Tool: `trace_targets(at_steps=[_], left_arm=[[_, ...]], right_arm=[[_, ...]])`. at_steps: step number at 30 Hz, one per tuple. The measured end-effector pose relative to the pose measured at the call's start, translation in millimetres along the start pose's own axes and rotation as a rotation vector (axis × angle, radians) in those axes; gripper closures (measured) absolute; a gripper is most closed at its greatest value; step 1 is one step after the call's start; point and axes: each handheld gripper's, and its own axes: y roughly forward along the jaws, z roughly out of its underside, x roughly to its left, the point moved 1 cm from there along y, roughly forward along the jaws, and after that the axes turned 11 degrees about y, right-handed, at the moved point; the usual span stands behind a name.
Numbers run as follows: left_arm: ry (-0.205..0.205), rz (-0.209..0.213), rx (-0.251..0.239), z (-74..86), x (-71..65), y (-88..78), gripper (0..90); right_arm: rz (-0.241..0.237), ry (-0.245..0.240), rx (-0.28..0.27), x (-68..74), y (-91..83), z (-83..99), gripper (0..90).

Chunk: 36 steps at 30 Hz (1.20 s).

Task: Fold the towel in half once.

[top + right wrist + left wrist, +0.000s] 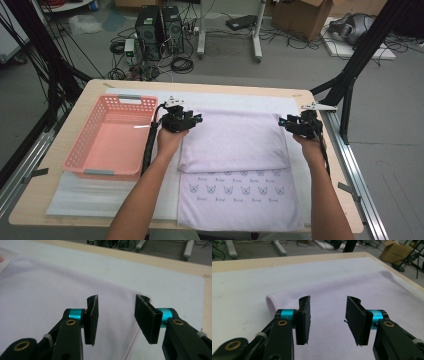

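A pale lilac cloth [235,142] lies on the white mat, its far part folded back over itself and a butterfly-printed part [235,197] showing nearer the person. My left gripper [197,119] hovers at the fold's far left corner, jaws apart, nothing between them. In the left gripper view the cloth [332,287] lies below the open left gripper [328,320]. My right gripper [284,121] is at the far right corner, also open. In the right gripper view the cloth's edge [37,290] runs under the empty right gripper [116,318].
A pink plastic basket [120,102] stands empty on the left of the wooden table [90,90]. A white mat [100,197] covers most of the tabletop. Black frame poles flank the table; computers, cables and boxes sit on the floor beyond.
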Motion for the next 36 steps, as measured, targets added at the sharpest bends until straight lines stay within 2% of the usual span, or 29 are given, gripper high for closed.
trace_targets(at_steps=[1, 3, 4, 5, 7, 9, 11, 13, 17, 19, 22, 24, 25, 28, 29, 32, 34, 36], left_arm=[[0.006, 0.005, -0.002, -0.5, -3.9, -2.0, 52.4], [0.016, 0.007, -0.039, 0.6, -12.6, -8.6, 52.8], [0.018, 0.016, -0.039, 1.9, -15.9, -10.7, 52.8], [0.022, 0.021, -0.037, 3.3, -18.3, -12.2, 52.8], [0.038, 0.031, -0.028, 8.1, -24.8, -16.7, 52.7], [0.035, 0.050, -0.024, 14.7, -30.4, -20.9, 52.7], [0.049, 0.046, -0.010, 23.2, -35.2, -24.6, 52.7], [0.043, 0.052, 0.018, 30.8, -38.2, -27.6, 51.7], [0.027, 0.060, 0.025, 46.6, -43.2, -39.4, 51.1], [0.016, 0.066, 0.034, 54.0, -45.4, -46.0, 51.1], [0.019, 0.069, 0.037, 62.1, -48.9, -55.1, 52.1], [0.009, 0.080, 0.019, 66.8, -51.1, -62.9, 53.2], [0.007, 0.086, 0.013, 68.9, -52.4, -66.7, 53.7], [-0.002, 0.115, -0.003, 77.9, -56.1, -79.2, 53.7], [-0.006, 0.124, -0.007, 80.1, -56.5, -81.4, 53.7], [-0.012, 0.160, 0.008, 87.2, -58.5, -87.6, 53.6], [-0.001, 0.178, 0.032, 91.2, -60.5, -88.7, 53.7], [0.017, 0.166, 0.075, 93.7, -62.6, -86.9, 56.4]], right_arm=[[0.002, -0.003, 0.007, 1.2, -2.1, 4.4, 53.3], [-0.006, -0.008, 0.016, 3.0, -6.3, 12.5, 53.0], [-0.015, -0.005, 0.019, 4.3, -8.9, 17.4, 52.5], [-0.021, 0.004, 0.046, 5.1, -10.0, 19.8, 50.3], [-0.027, -0.011, 0.055, 7.6, -13.0, 25.0, 52.0], [-0.037, -0.014, 0.062, 10.0, -17.2, 30.6, 52.3], [-0.050, -0.010, 0.069, 12.2, -21.8, 37.2, 52.6], [-0.063, -0.011, 0.084, 15.1, -25.2, 45.1, 53.0], [-0.074, -0.022, 0.115, 19.1, -31.9, 61.3, 53.3], [-0.077, -0.005, 0.122, 19.1, -34.0, 68.3, 54.4], [-0.062, 0.003, 0.143, 19.9, -32.9, 76.3, 56.6], [-0.050, 0.016, 0.141, 20.5, -31.1, 78.8, 59.4], [-0.047, 0.026, 0.145, 21.4, -30.3, 80.1, 63.6], [-0.037, 0.013, 0.150, 24.0, -31.3, 85.5, 84.2], [-0.049, 0.010, 0.148, 24.3, -33.9, 88.2, 86.3], [-0.052, 0.004, 0.137, 24.2, -43.3, 93.2, 86.7], [-0.058, -0.002, 0.118, 23.8, -52.4, 98.1, 86.7], [-0.063, -0.002, 0.110, 24.4, -59.8, 104.4, 86.7]])
